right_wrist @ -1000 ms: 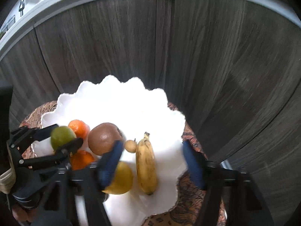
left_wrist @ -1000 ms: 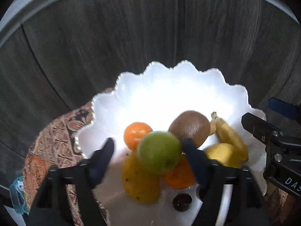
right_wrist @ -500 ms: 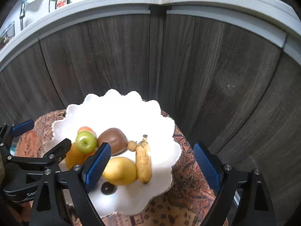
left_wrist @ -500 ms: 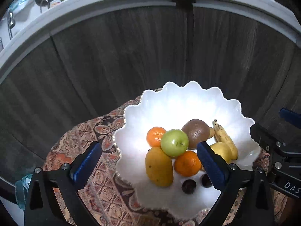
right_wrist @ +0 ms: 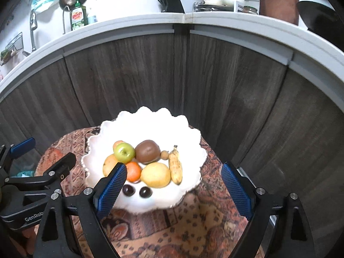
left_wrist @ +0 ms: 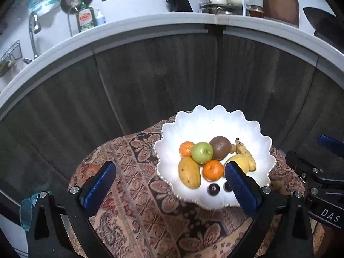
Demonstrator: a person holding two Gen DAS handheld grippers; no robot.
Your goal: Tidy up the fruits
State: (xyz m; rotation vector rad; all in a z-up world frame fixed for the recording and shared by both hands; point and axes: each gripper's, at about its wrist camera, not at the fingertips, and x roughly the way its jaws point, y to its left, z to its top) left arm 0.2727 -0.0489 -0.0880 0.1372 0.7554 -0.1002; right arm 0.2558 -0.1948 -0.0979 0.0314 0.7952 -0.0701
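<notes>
A white scalloped bowl (left_wrist: 215, 122) stands on a patterned cloth (left_wrist: 133, 193). In it lie a green apple (left_wrist: 202, 152) on top, two oranges (left_wrist: 212, 170), a mango (left_wrist: 189, 172), a kiwi (left_wrist: 220, 147), a lemon (left_wrist: 239, 160), a banana (left_wrist: 246, 154) and two dark plums (left_wrist: 213, 189). The bowl (right_wrist: 150, 120), the apple (right_wrist: 124, 152) and the banana (right_wrist: 175, 166) show in the right wrist view too. My left gripper (left_wrist: 169, 190) is open and empty, above and short of the bowl. My right gripper (right_wrist: 175, 190) is open and empty, also pulled back from it.
Dark wood cabinet fronts (left_wrist: 161, 75) rise just behind the small clothed table. A white counter (left_wrist: 150, 24) above holds dish soap (left_wrist: 86, 19), a knife block and pots. The table edge drops off on all sides.
My left gripper opened and let go of the green apple onto the fruit pile. Both grippers have drawn back and up from the bowl.
</notes>
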